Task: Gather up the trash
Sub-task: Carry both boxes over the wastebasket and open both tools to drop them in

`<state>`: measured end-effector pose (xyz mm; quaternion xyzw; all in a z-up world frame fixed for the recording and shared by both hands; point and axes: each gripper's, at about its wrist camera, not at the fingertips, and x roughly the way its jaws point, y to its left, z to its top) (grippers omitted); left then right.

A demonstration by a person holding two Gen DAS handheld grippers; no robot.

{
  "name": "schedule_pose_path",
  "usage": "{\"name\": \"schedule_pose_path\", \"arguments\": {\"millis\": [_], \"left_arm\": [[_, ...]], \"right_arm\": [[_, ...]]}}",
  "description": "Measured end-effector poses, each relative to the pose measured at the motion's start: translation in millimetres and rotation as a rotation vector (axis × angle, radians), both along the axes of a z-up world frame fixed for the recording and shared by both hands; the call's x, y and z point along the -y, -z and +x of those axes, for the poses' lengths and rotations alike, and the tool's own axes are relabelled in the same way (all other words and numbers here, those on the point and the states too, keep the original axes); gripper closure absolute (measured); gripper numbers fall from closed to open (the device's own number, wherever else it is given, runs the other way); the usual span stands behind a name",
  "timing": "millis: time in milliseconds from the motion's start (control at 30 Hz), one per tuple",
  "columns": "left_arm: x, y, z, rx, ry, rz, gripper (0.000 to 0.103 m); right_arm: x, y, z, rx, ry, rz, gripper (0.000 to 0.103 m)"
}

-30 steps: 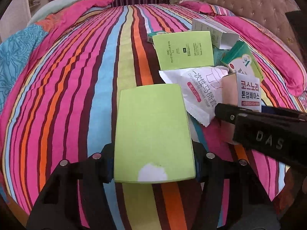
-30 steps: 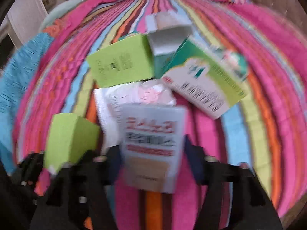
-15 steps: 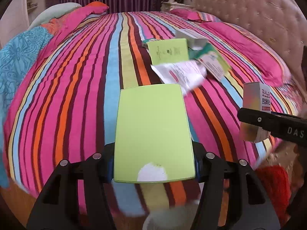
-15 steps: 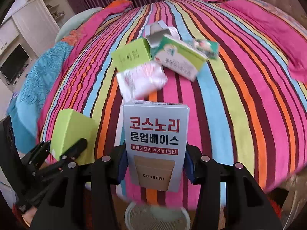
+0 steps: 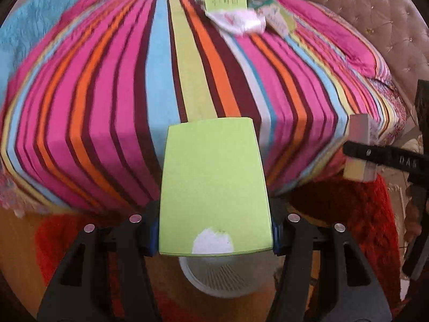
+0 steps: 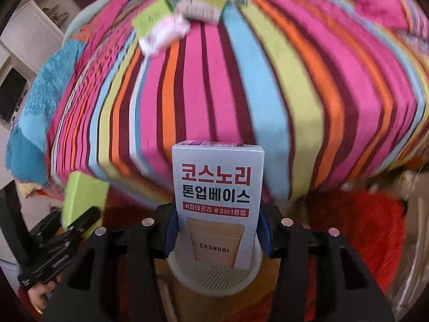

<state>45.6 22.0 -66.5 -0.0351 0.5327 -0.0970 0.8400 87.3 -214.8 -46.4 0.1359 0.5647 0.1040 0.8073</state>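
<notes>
So the white box [image 6: 217, 204] in the right hand-held gripper [image 6: 215, 230] is the readable one — big red Korean lettering "코스노리", dark "톤업베이스" under it, a red strip saying "#파데프리 #3in1톤업", and "COSNORI" on the tan pouch printed lower down. The jaws are closed in tight on its two sides, blue pads pressing the cardboard, box upright, and its bottom end sits right over the mouth of the white mesh wastebasket [image 6: 214, 279] on the floor.

The left hand-held gripper [image 5: 214, 228] is clamped on a plain lime-green box [image 5: 214, 187] — no print on the face that shows, just a torn white patch near the lower edge. Jaws only partly open, the box filling the gap. The same wastebasket [image 5: 222, 279] peeks out beneath it, by a red shaggy rug [image 5: 356, 214].

From the left view, the side of the right tool reads "DAS".

Rest of the trash is still up on the striped bedspread [image 5: 112, 94], well back: another green box [image 5: 225, 0] with a barcode, a white crumpled wrapper [image 5: 236, 21], a green-and-white carton [image 6: 201, 6]. Too blurred to read.
</notes>
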Motion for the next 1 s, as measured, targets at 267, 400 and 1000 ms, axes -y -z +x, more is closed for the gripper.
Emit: {"name": "schedule_pose_path", "arguments": {"millis": [267,400,1000], "left_arm": [[20,53,-12,-0.176,0.034,-0.007,0.046],[19,88,-10,-0.312,0.015,-0.023,0.046],[35,144,0,-0.495,-0.021,0.058,0.026]], "right_arm": [[-33,66,-19,-0.245,-0.068,0.094,0.057],[-40,97,-19,-0.341,-0.076,0.101,0.057],[-49,151,-21,-0.501,-0.089,0.096,0.035]]}}
